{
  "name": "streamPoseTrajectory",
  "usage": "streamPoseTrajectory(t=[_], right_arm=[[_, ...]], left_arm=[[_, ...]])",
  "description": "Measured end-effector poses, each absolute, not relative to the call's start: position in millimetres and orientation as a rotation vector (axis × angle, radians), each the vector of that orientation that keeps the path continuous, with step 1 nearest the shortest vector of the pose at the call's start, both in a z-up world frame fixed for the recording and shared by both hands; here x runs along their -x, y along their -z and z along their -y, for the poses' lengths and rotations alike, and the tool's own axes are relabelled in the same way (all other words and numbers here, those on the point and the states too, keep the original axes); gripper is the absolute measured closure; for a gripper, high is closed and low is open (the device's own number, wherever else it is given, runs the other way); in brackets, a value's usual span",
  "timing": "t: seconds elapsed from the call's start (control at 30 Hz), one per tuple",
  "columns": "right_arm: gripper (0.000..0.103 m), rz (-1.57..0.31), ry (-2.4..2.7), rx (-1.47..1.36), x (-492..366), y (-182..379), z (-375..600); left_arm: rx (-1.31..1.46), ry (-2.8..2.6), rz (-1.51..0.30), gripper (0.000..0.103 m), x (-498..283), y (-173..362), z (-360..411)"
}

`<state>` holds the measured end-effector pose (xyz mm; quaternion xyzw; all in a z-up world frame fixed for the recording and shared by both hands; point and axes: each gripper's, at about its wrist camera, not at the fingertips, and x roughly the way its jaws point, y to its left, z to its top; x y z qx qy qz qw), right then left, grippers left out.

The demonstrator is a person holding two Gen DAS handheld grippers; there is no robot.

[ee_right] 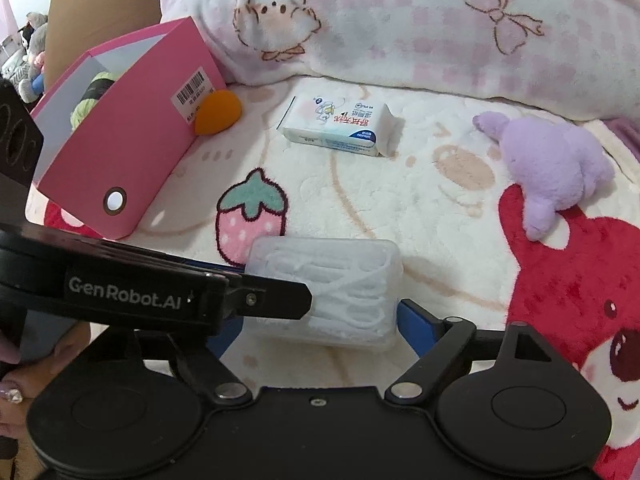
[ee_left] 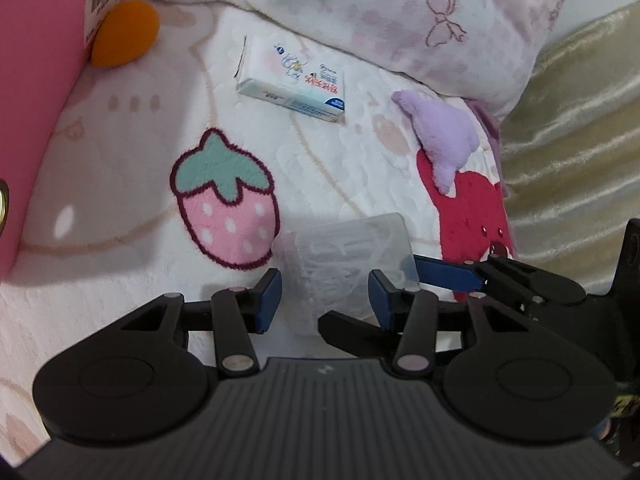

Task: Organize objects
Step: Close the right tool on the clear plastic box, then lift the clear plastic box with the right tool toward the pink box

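Closest to both cameras is a clear plastic box of white floss picks (ee_right: 324, 292), lying on a fleecy blanket (ee_right: 360, 208) printed with a strawberry and a red bear. The left gripper (ee_left: 325, 294) has its blue pads at a narrow gap on either side of the box's near end; the pads look to be on the box, though the plastic is see-through and blurred there, so a firm pinch cannot be confirmed. The right gripper (ee_right: 320, 322) stands with its jaws wide, the box between them: its right blue pad sits just beside the box's right edge without pressing, and its left pad is mostly hidden behind the left gripper's arm, which crosses the right wrist view. A hand (ee_right: 16, 384) shows at the lower left edge there. Further back on the blanket, a purple plush toy (ee_right: 548, 172) lies to the right, partly over the bear print. A white pack of wet wipes (ee_right: 340, 126) lies near the middle. To the left stands an open pink box (ee_right: 132, 152) holding something green, with an orange ball (ee_right: 218, 112) touching its side. A pink-and-white pillow (ee_right: 400, 28) lies behind everything.
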<state>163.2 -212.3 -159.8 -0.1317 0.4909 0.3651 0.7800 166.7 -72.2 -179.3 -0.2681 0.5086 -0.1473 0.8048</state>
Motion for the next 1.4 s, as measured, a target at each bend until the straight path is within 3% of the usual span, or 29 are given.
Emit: streamPoseTrajectory(t=[0.33,1.4], right_arm=[[0.007,-1.102,-0.780,0.277,-175.4,171.0,207.0],[0.008,-1.103,-0.904,0.261,-144.5,135.5,221.0]], left_arm=[[0.566,0.286,-1.094,0.057,-168.9,178.8,78.8],[0.522,0.215,-1.022,0.055,-124.5,138.9,79.2]])
